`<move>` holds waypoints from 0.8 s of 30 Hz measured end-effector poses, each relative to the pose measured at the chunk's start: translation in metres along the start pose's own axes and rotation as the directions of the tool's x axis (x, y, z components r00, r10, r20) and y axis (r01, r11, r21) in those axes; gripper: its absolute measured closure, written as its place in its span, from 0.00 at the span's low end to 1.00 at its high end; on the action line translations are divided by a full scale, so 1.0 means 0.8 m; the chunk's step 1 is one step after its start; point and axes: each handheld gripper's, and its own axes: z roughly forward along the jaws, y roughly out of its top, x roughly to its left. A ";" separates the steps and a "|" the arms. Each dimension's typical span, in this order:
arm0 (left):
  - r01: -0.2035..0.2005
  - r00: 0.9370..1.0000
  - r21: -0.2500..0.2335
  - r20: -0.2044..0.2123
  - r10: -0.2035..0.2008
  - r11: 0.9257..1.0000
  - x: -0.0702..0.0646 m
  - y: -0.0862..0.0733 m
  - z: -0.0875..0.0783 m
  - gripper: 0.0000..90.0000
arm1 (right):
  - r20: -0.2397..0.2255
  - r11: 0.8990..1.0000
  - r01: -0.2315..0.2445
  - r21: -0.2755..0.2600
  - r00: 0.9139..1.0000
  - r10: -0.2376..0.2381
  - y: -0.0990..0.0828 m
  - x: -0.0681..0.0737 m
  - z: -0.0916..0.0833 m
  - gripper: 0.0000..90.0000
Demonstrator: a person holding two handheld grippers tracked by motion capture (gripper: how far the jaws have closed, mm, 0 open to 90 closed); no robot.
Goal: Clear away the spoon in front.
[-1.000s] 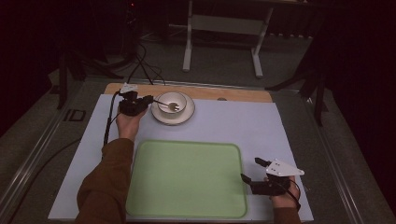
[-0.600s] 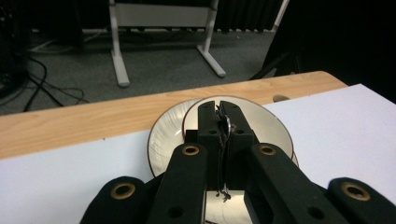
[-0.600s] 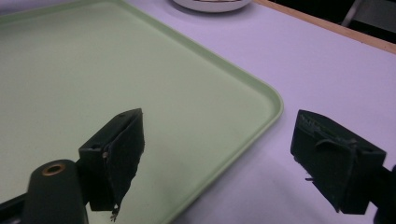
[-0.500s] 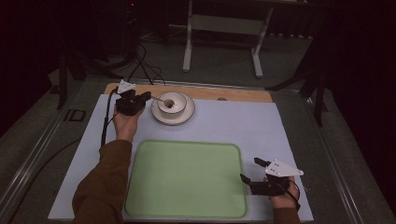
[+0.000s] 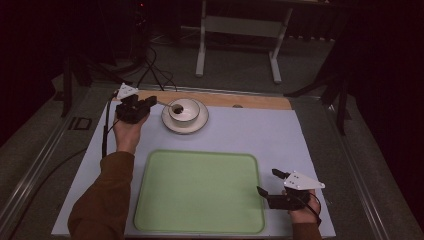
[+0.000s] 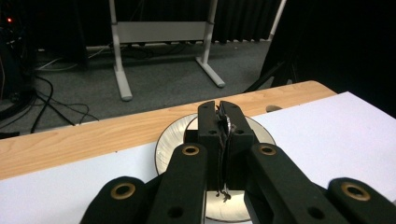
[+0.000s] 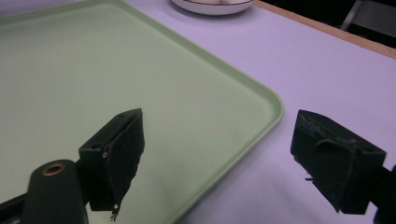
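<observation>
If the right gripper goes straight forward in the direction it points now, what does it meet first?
Most likely the green tray. The right gripper has open jaws and points over the tray's near corner, with the rim between them. Further along that line stands the white plate, though depth is hard to judge.

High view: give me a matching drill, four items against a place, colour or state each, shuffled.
Items:
1. left gripper
2. right gripper
3. tray
4. bowl

States:
a. stands on the plate at the far side of the mat
b. pale green, nothing on it
c. open, at the tray's near right corner
d. shut on the handle of the spoon

Pairs: 1-d, 2-c, 3-b, 4-a
</observation>
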 end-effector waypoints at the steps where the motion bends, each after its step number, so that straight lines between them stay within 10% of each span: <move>1: -0.001 1.000 -0.001 0.002 0.001 1.000 -0.001 0.001 -0.002 0.98 | 0.000 1.000 0.000 0.000 1.000 0.000 0.000 0.000 0.000 0.19; 24: -0.069 0.998 -0.003 0.009 0.069 0.998 -0.007 0.004 -0.053 0.98 | 0.001 1.000 0.012 -0.003 1.000 -0.012 0.002 0.003 0.000 0.19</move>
